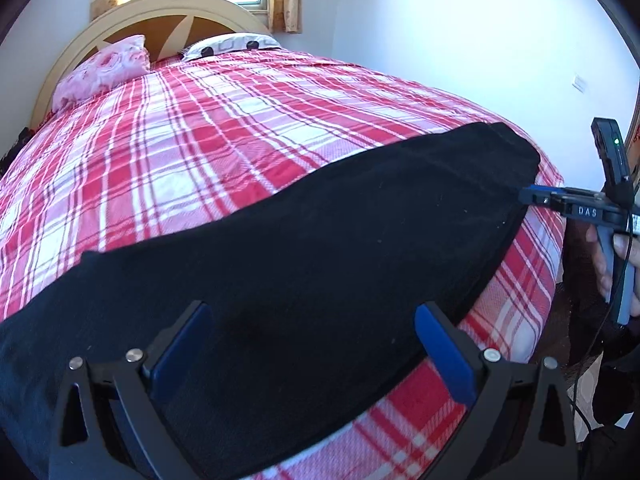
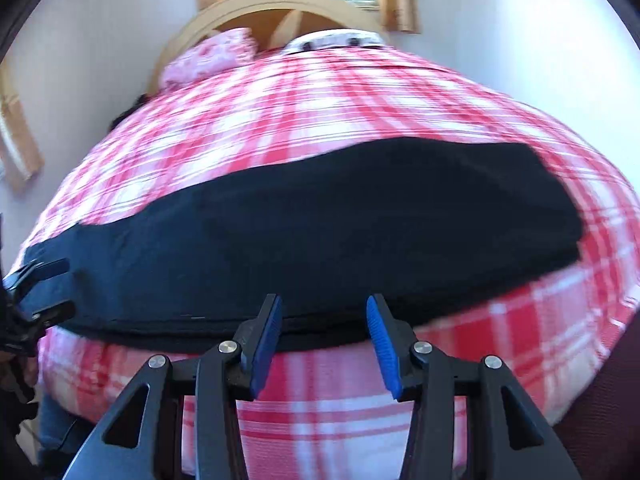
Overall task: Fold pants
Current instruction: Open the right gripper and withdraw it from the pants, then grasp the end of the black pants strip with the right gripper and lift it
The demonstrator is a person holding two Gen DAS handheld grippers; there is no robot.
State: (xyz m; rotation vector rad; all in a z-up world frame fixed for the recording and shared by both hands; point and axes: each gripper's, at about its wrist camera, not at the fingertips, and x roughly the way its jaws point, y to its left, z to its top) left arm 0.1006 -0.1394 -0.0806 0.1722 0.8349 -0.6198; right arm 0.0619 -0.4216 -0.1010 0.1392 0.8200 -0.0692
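Black pants (image 1: pixel 304 240) lie flat in a long band across the near part of a red-and-white plaid bed (image 1: pixel 208 132). My left gripper (image 1: pixel 312 316) is open, its blue pads just above the pants' near edge on the left part. In the right wrist view the pants (image 2: pixel 320 220) span the frame. My right gripper (image 2: pixel 324 308) is open and empty at the pants' near edge, not holding cloth. It also shows in the left wrist view (image 1: pixel 532 196) at the pants' right end. The left gripper shows at the pants' left end in the right wrist view (image 2: pixel 40 292).
A pink pillow (image 1: pixel 100 72) and a white patterned pillow (image 1: pixel 228 45) lie by the wooden headboard (image 1: pixel 160 20). White walls flank the bed. The bed's edge (image 2: pixel 320 392) drops off just below the pants. A cable (image 1: pixel 580 392) hangs at the right.
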